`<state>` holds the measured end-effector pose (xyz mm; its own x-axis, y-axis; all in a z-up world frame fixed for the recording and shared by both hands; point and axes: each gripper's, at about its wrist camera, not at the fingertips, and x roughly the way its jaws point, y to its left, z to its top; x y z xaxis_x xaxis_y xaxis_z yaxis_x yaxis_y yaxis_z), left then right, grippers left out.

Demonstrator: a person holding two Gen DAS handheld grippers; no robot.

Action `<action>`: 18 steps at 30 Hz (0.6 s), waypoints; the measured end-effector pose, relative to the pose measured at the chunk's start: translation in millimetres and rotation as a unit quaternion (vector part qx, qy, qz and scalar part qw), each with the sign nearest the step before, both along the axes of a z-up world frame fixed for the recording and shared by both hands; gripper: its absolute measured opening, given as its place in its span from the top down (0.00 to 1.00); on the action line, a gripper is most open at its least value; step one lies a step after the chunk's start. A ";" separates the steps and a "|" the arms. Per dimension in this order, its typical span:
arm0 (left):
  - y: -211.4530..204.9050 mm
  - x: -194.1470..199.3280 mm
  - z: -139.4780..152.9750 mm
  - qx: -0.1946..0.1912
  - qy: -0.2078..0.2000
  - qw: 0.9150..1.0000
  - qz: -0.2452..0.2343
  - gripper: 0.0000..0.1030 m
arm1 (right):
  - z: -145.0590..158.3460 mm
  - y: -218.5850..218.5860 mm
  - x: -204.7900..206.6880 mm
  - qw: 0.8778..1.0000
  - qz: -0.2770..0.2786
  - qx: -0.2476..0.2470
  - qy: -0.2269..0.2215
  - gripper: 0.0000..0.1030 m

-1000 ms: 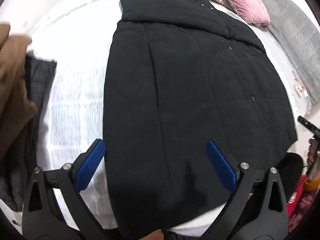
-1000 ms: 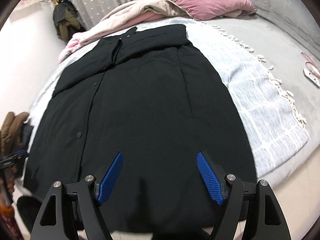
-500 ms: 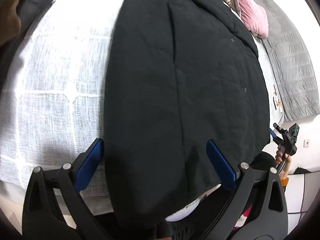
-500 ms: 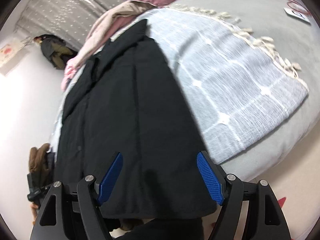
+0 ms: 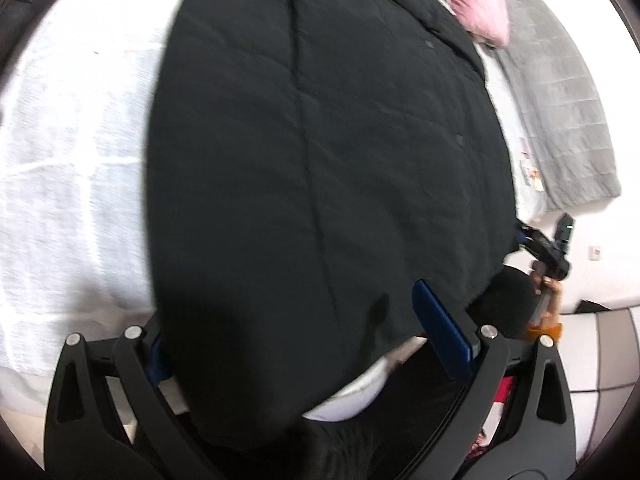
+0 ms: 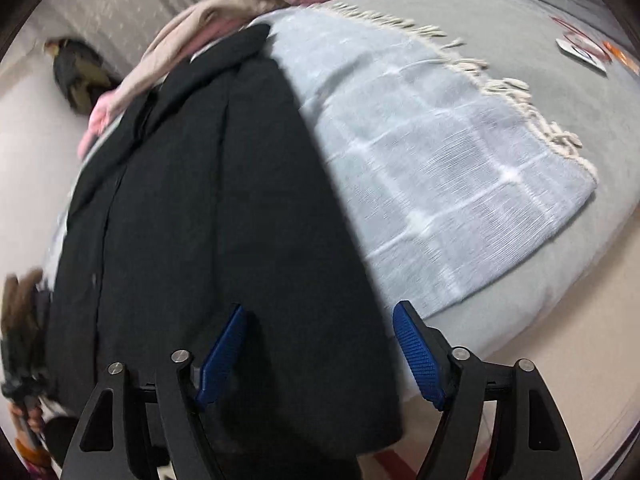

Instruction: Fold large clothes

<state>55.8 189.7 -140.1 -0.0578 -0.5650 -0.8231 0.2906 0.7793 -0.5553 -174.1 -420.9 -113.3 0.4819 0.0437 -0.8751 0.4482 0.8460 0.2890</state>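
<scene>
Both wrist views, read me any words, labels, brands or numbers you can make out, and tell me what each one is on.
No text can be read in either view.
Flat printed items on the grey bedcover: red and orange print, too blurred to read.
The same items in the left wrist view: too small to read.
Black coat: plain buttons, no label showing.
Left tool and right tool: no markings visible.

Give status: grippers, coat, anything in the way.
Left gripper and right gripper open, each straddling a hem corner. Black coat flat on the light throw, unfolded. Nothing blocking the hem.
</scene>
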 end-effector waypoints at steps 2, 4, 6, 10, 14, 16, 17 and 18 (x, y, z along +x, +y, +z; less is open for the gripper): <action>0.4 -0.4 0.9 -0.007 0.001 1.000 0.008 0.12 | 1.0 2.3 -4.8 1.000 -0.006 0.018 -0.013 0.49; 2.4 0.3 1.3 0.001 -0.001 1.000 0.020 0.22 | -3.0 -3.1 -12.1 0.996 -0.018 0.075 -0.039 0.64; 6.1 0.4 2.0 0.011 -0.006 0.999 0.030 0.38 | -10.1 -9.7 -18.8 0.990 -0.034 0.126 -0.058 0.75; 5.7 -4.3 8.7 0.037 -0.024 0.997 0.058 0.82 | -11.5 -9.1 -27.0 0.984 -0.041 0.153 -0.084 0.88; -4.9 -12.2 50.5 -0.001 -0.095 0.993 0.064 0.88 | 22.5 3.5 -27.7 0.966 -0.009 0.186 -0.181 0.91; -6.1 -14.9 78.4 -0.032 -0.130 0.988 0.072 0.89 | 51.4 9.1 -29.5 0.953 0.007 0.190 -0.234 0.91; -5.8 -16.0 94.6 -0.052 -0.148 0.985 0.078 0.90 | 62.0 11.4 -24.8 0.949 0.010 0.192 -0.249 0.91; -4.8 -17.3 111.2 -0.072 -0.165 0.980 0.085 0.90 | 75.7 14.1 -23.3 0.944 0.014 0.193 -0.266 0.91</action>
